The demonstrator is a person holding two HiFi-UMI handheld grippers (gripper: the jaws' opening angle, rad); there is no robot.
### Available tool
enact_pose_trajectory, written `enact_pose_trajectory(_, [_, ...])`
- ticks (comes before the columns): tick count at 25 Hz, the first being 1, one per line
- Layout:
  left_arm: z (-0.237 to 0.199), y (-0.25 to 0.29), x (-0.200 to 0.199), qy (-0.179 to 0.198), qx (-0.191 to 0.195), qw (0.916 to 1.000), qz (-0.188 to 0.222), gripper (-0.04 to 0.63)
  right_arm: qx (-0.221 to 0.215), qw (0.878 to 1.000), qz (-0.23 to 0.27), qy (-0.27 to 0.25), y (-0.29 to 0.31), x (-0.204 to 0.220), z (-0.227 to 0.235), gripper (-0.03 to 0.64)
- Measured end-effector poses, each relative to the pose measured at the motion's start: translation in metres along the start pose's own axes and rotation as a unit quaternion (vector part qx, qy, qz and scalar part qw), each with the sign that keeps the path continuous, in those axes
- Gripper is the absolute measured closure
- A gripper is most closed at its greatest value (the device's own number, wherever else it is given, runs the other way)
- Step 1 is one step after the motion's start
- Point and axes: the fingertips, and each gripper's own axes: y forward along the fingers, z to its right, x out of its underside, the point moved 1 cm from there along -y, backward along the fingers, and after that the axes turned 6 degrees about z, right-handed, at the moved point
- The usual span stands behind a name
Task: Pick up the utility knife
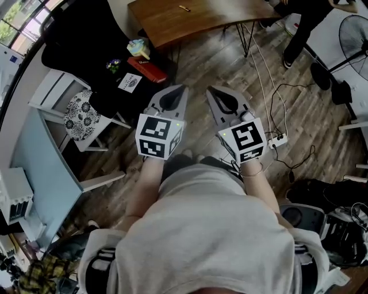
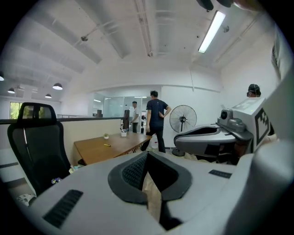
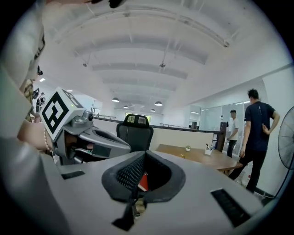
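A small yellow utility knife [image 1: 184, 8] lies on the wooden table [image 1: 172, 23] far ahead; it is a yellow speck in the left gripper view [image 2: 106, 145] and the right gripper view [image 3: 182, 156]. I hold both grippers side by side in front of my chest, well short of the table. The left gripper [image 1: 184, 87] has its jaws together, with nothing between them [image 2: 147, 153]. The right gripper [image 1: 210, 89] is also shut and empty [image 3: 146, 152]. Each gripper shows in the other's view.
A black office chair [image 1: 86, 40] stands left of the table, with a red box [image 1: 147, 69] beside it. A white chair with a patterned cushion [image 1: 80, 115] is at left. A person [image 1: 305, 23], a floor fan [image 1: 353, 34], a power strip [image 1: 278, 140] and cables are at right.
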Motion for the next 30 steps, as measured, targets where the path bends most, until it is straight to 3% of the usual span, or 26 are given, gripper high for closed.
enact_pose_trajectory(8, [-0.003, -0.002, 0.002, -0.028, -0.005, 0.9994, 0.019, 0.580, 0.018, 1.000, 0.021, 0.014, -0.008, 0.002, 0.017, 0.608])
enact_pose_trajectory(10, [-0.003, -0.003, 0.000, -0.036, -0.007, 0.9990, 0.025, 0.580, 0.019, 1.000, 0.016, 0.015, -0.008, 0.005, 0.021, 0.490])
enact_pose_trajectory(13, [-0.001, -0.001, 0.000, -0.037, -0.012, 0.9989, 0.026, 0.580, 0.026, 0.999, 0.019, 0.017, -0.011, 0.005, 0.027, 0.468])
enact_pose_trajectory(17, [0.004, 0.003, 0.002, -0.039, -0.014, 0.9989, 0.024, 0.580, 0.016, 0.999, 0.029, 0.024, -0.014, 0.007, 0.029, 0.341])
enact_pose_trajectory(25, [0.015, 0.031, 0.009, -0.042, -0.016, 0.9990, -0.005, 0.580, -0.018, 0.999, 0.001, 0.044, -0.018, 0.031, 0.046, 0.301])
enact_pose_trajectory(30, [-0.004, 0.042, 0.016, -0.053, -0.026, 0.9983, -0.005, 0.580, -0.021, 0.998, -0.007, 0.060, 0.002, 0.046, 0.053, 0.301])
